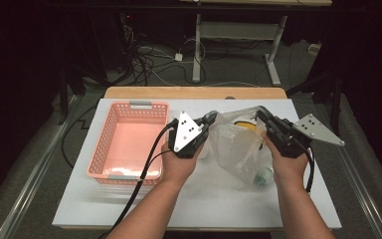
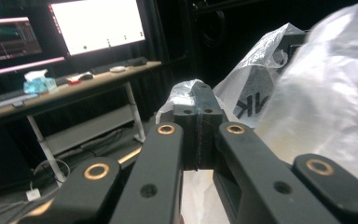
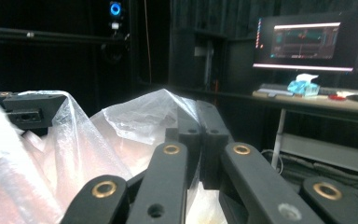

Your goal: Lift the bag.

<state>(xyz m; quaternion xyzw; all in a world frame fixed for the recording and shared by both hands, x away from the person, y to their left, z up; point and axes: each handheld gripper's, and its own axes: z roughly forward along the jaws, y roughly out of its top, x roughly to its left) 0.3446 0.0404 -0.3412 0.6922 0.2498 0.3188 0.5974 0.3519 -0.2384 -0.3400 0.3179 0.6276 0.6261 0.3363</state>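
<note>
Both pairs of jaws are pressed closed, each pinching an edge of a clear plastic bag [image 1: 236, 144]. In the high view, the left gripper [image 1: 210, 118] sits just left of centre, held in the person's left hand [image 1: 179, 162], with a grey three-cornered plate on top and a black cable trailing toward the bottom of the frame. The right gripper [image 1: 262, 115] sits right of centre in the right hand [image 1: 289, 167], also with a grey plate. The bag hangs stretched between the two grippers at the centre of the frame, above a white surface [image 1: 219, 199]. Something yellow [image 1: 243, 125] shows through the plastic near the bag's top, and a small greenish round thing [image 1: 264, 175] shows at its lower right corner; what either is cannot be told.

A pink slatted basket [image 1: 110, 119] lies on the surface at centre left, just beside the left hand.

In the left gripper view, the closed jaws rise from the bottom centre with a fold of the plastic bag [image 2: 184, 91] caught at their tips, and more of the bag spreads across the right half of the frame. In the right gripper view, the closed jaws hold the bag [image 3: 140, 116] at centre, the plastic spreading to the lower left. A desk with lit monitors [image 3: 307, 42] stands at the upper right.
</note>
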